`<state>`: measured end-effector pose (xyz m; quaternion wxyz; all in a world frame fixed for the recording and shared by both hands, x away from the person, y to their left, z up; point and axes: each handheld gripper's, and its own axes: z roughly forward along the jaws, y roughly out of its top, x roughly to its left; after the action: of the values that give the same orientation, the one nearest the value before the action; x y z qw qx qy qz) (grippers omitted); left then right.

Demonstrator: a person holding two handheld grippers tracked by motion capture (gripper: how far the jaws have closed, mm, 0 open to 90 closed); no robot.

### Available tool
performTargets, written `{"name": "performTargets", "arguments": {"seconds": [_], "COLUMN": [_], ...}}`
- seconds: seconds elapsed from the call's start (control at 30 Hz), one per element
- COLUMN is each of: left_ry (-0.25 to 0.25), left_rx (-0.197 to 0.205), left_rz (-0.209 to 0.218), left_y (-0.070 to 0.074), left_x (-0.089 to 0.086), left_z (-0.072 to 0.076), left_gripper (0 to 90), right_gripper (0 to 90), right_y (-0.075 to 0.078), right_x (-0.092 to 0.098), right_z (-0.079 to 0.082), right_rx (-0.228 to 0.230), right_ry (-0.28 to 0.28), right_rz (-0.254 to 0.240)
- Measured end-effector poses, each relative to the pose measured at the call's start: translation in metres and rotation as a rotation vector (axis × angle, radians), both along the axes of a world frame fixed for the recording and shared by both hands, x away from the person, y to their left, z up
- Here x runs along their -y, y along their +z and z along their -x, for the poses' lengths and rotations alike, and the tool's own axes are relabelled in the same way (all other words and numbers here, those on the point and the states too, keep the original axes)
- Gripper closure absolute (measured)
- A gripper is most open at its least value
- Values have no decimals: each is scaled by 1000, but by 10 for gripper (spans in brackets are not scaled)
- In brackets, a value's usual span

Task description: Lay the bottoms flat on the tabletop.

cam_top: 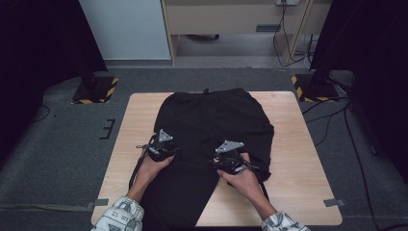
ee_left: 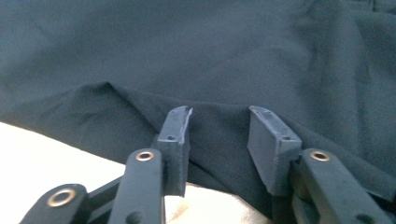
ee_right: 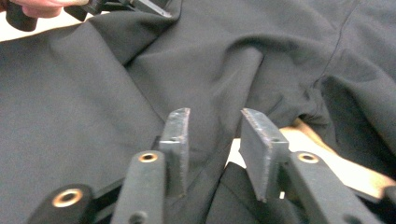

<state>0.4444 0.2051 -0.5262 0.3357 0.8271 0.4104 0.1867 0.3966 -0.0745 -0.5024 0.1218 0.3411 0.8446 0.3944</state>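
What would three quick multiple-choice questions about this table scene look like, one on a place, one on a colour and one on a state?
1. Where does the black garment lie?
A. on the wooden table
B. on the grey floor
C. over a chair

2. What colour are the stripes on the two floor plates beyond the table?
A. red and white
B. yellow and black
C. plain blue

3. How do the jaws of the left gripper stand?
A. clamped flat together
B. apart, with cloth showing in the gap
C. closed on a cup

Answers:
1 A, the high view shows the garment spread across the tabletop.
2 B, the left plate and the right plate both carry yellow and black edges.
3 B, the left gripper view shows a clear gap between them.
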Motion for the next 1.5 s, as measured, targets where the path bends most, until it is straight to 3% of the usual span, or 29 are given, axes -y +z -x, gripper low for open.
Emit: {"name": "performTargets", "arguments": {"seconds": [0.1, 0.3, 0.43, 0.47, 0.5, 0.57, 0.63, 0.8, 0.9, 1.03, 1.1, 1.3, 1.37, 1.4, 1.43, 1.5], "left_ry": [6, 47, 4, -14, -25, -39, -48, -81, -78, -47, -22, -2, -2, 17, 40, 73], "left_rx": [26, 30, 17, -1, -13, -23, -46, -64, -63, -69, -74, -88, -73, -46, -29, 12], "left_rz": [-31, 33, 13, 25, 10, -39, -31, -72, -116, -139, -148, -147, -148, -159, -162, -121], "left_y": [3, 12, 12, 12, 11, 7, 6, 9, 12, 15, 15, 15, 15, 15, 16, 18], "left_x": [-3, -19, -15, -15, -14, -13, -15, -15, -20, -36, -51, -66, -68, -70, -72, -78], "left_z": [9, 31, 48, 51, 53, 56, 59, 70, 80, 97, 106, 117, 120, 121, 121, 118], "left_gripper": [487, 421, 387, 387, 387, 457, 515, 827, 874, 874, 874, 869, 824, 759, 632, 596], "right_gripper": [590, 585, 585, 586, 586, 585, 584, 587, 590, 601, 661, 814, 802, 786, 753, 715], "right_y": [-2, -6, -7, -7, -7, -7, -7, -7, -7, -6, -3, -4, -7, -8, -10, -11], "right_x": [2, 9, 10, 11, 11, 10, 10, 8, 8, 10, 12, 14, 9, 7, 3, -4], "right_z": [1, 2, 5, 5, 6, 7, 7, 8, 9, 8, 6, -1, -2, -2, -3, -3], "right_rx": [-4, -8, -6, -6, -10, -8, -9, -6, 0, 2, 14, 27, 19, 15, 15, 20], "right_ry": [-3, -21, -25, -24, -24, -18, -14, -13, -17, -25, -39, -63, -50, -42, -32, -24], "right_rz": [7, 0, -6, -6, -6, 0, -1, -5, -2, 0, -5, 16, 28, 30, 30, 20]}}
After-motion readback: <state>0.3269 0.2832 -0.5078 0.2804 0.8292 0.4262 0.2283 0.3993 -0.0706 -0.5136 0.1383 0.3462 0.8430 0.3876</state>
